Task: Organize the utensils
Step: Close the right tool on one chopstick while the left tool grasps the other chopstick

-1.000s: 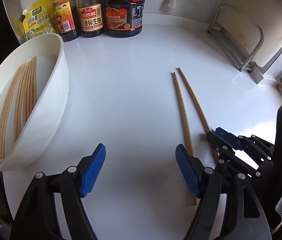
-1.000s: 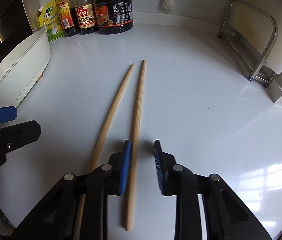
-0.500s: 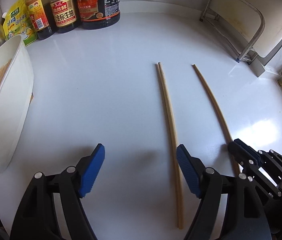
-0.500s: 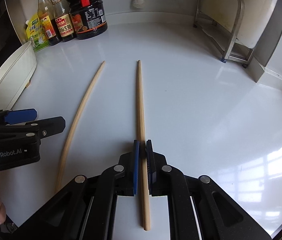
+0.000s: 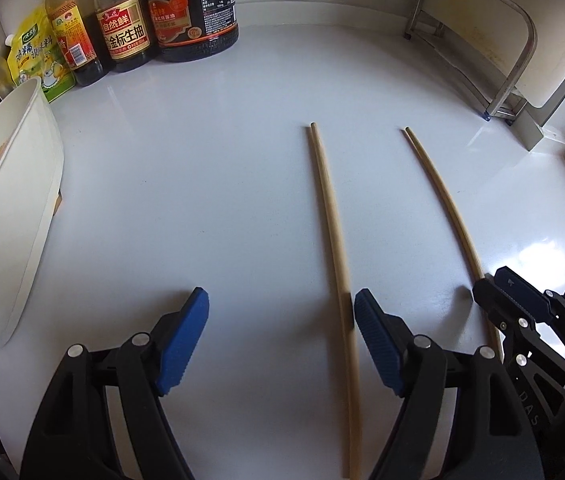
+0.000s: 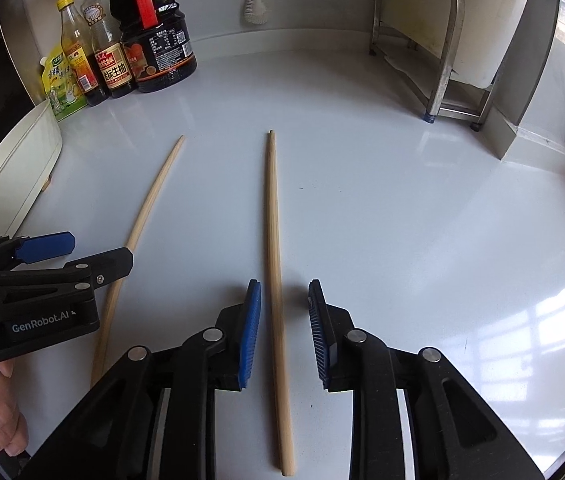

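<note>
Two long wooden chopsticks lie apart on the white counter. The left chopstick [image 5: 332, 232] [image 6: 144, 216] runs just inside the right finger of my left gripper [image 5: 282, 336], which is open and empty. The right chopstick [image 6: 274, 272] [image 5: 442, 196] lies between the blue pads of my right gripper [image 6: 284, 332], which is open around it without touching. A white oval holder [image 5: 14, 216] [image 6: 14, 172] at the left has several chopsticks inside, mostly hidden by its wall.
Sauce bottles [image 5: 122, 28] [image 6: 114, 60] and a yellow seasoning pouch [image 5: 38, 60] stand at the back left. A metal rack [image 5: 494, 52] [image 6: 434, 52] stands at the back right against a white wall panel. A brush [image 6: 254, 8] hangs at the back.
My right gripper closed on the right chopstick, shifted it away from the other, then opened again. My left gripper moved right, so the holder slid toward the left edge.
</note>
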Tool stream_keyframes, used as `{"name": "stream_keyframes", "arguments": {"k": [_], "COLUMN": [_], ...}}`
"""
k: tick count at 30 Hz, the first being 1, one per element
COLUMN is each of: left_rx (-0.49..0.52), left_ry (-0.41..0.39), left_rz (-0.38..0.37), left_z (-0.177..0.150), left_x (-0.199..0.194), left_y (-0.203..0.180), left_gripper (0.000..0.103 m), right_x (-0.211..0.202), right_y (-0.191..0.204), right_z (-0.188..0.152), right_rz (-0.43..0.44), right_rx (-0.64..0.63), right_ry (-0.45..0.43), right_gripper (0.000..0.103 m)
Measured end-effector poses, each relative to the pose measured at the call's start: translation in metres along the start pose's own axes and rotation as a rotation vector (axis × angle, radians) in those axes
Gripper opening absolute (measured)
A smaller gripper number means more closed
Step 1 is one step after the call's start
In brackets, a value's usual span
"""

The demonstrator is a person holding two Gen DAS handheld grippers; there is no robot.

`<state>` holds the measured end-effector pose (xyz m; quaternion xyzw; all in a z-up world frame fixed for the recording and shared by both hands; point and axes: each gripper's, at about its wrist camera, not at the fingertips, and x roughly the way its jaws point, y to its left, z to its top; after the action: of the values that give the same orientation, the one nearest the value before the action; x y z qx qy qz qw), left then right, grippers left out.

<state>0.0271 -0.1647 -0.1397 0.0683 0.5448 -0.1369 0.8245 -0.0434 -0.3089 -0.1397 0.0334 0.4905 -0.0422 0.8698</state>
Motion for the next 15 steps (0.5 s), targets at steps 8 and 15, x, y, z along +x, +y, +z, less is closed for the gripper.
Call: {"name": "stream_keyframes", "arguments": {"k": [8,15], "left_rx": [0.064,0.064], "left_ry": [-0.033,0.012], "left_rz": [0.035,-0.03], "left_z": [-0.002,0.0], "left_x": [-0.006,-0.009], "left_y": [-0.018,-0.02], "left_gripper": [0.037,0.008], "right_x": [0.003,0.002], "right_y": [0.004,0.003], "right_z": [0.003,0.005], "right_rz": [-0.017,0.018], "right_rx": [-0.06,-0.018], "right_ry": [-0.016,0.005], "right_gripper": [0.01,0.006]}}
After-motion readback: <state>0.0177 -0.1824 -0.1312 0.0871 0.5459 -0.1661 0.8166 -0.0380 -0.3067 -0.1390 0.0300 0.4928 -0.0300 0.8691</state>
